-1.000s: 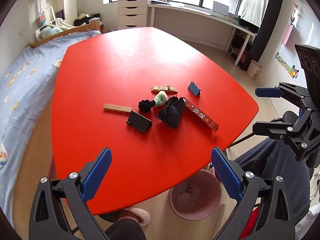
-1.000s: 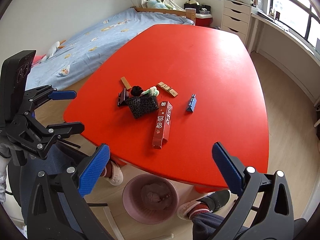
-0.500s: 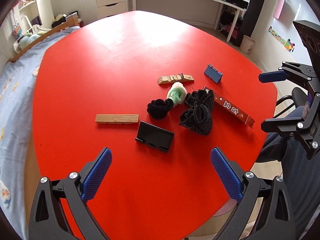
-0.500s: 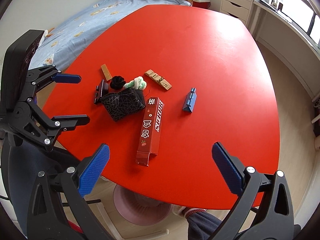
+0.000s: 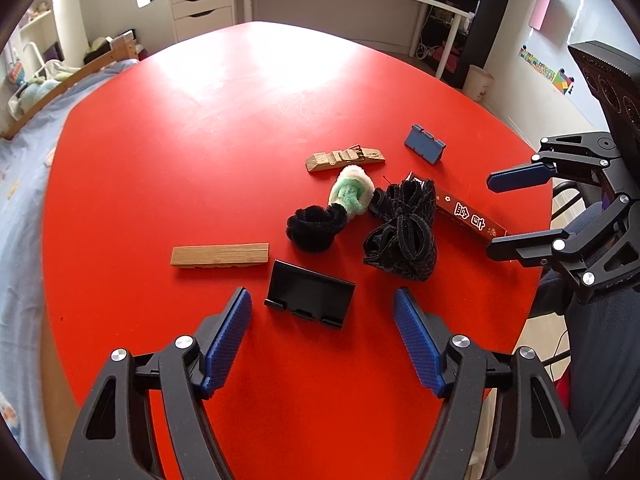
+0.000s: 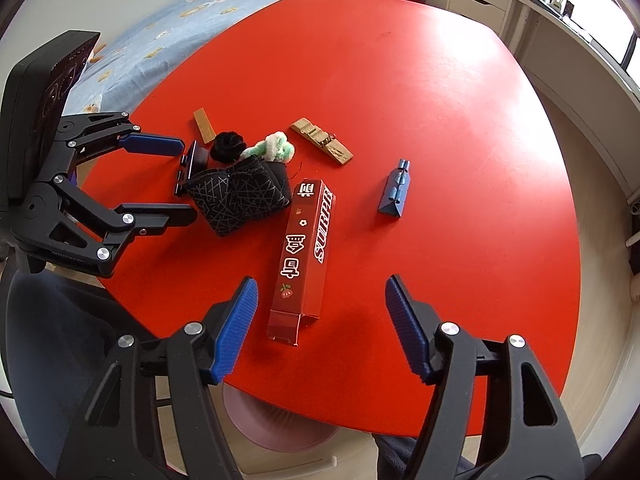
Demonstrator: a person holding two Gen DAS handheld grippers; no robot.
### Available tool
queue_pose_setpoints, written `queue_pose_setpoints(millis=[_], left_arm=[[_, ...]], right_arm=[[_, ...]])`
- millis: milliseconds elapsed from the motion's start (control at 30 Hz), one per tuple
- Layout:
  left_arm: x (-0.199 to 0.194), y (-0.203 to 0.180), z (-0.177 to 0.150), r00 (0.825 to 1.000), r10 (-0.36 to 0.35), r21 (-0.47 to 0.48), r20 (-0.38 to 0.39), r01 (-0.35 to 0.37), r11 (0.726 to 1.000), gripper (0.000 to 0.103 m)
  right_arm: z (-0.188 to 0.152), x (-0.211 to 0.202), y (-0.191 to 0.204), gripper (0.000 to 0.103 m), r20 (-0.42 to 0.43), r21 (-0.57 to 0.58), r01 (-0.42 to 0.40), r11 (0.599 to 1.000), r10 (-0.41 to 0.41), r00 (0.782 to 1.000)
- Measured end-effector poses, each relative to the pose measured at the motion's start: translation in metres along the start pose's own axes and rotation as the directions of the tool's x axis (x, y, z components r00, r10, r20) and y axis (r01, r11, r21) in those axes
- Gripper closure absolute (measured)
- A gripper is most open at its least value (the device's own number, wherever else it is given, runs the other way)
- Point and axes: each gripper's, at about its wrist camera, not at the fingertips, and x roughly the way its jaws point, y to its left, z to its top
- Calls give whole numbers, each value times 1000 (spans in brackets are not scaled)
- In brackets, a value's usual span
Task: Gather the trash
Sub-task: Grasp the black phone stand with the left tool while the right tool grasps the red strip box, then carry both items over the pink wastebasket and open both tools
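On the red table point(image 5: 192, 120) lies a cluster of small items: a long red carton point(image 6: 306, 248), a black mesh pouch point(image 5: 404, 236), a black fuzzy ring point(image 5: 316, 226), a green-white fuzzy ring point(image 5: 352, 194), a wooden block point(image 5: 220, 255), a wooden clip point(image 5: 344, 159), a blue stand point(image 5: 424, 148) and a black stand point(image 5: 310, 298). My left gripper point(image 5: 322, 300) hovers at the black stand, its jaws closing and the pads clear of the stand. My right gripper point(image 6: 322, 286) straddles the carton's near end, jaws closing, pads not touching it.
A pink bin point(image 6: 276, 420) stands on the floor under the table's near edge. A bed point(image 6: 224, 4) runs along the table's far left side, and a desk with drawers point(image 5: 202, 10) lines the window wall. A person's dark trouser leg point(image 5: 600, 340) is at the right.
Both grippers came down and forward over the table toward the cluster, then their jaws narrowed. The items on the table have not moved.
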Motion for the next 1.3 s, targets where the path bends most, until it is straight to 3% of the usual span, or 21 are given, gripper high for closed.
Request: queue_pose_setpoints(millis=[133,167,233,867,1300], left_arm=[[-2,-1,0,1000,16,-1,12,-16,1000,58],[-2,0,1,1000,15,-3,12,-15,1000,61],[-2,1,1,1000,19,-4,9,-19,1000,61],[-29,-4,-7,996,67,-110,57,-61,992,63],[-80,-53,-20,988,78,-138,131,-60,989,63]], right_arm=[[0,3,4,67,-6,-9,-8,1000,8,1000],[0,3,4,77,-6,-12,-8,1000,8,1000],[0,3,5,80,-2,-12,-12,1000,12,1000],[-14,-26,6,83,70,-25,-22,999,24,997],[-46,-84,9,83,160,-45,-44,998,51,986]])
